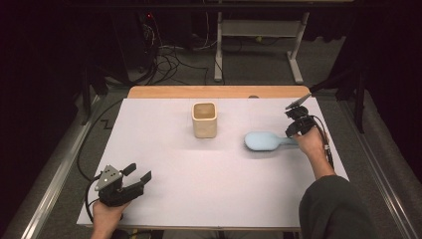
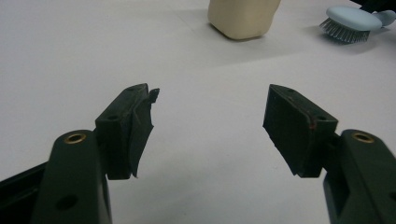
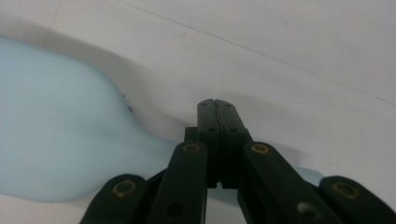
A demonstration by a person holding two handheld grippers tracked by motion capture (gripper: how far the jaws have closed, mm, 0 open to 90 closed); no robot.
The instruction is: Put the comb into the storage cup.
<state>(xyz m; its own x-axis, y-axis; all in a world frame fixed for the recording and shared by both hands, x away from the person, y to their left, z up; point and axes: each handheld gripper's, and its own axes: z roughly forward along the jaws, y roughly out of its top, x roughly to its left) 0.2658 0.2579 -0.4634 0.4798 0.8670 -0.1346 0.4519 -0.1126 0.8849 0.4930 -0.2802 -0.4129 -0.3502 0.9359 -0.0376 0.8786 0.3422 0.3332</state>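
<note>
A light blue brush [image 1: 266, 141] lies bristles down on the white table, right of centre, its handle pointing right. My right gripper [image 1: 294, 132] sits at that handle. In the right gripper view its jaws [image 3: 217, 105] are pressed flat together with nothing between them, and the brush [image 3: 60, 140] handle passes beneath them. A cream square cup [image 1: 204, 119] stands upright in the middle of the far half. My left gripper [image 1: 138, 177] rests at the front left corner, open and empty [image 2: 210, 107], facing the cup [image 2: 243, 18] and the brush [image 2: 352, 21].
The white sheet [image 1: 214, 189] covers the table, with a strip of wood [image 1: 219, 92] showing at its far edge. Beyond the table are cables [image 1: 169, 62] on the floor and the legs of a desk [image 1: 296, 64].
</note>
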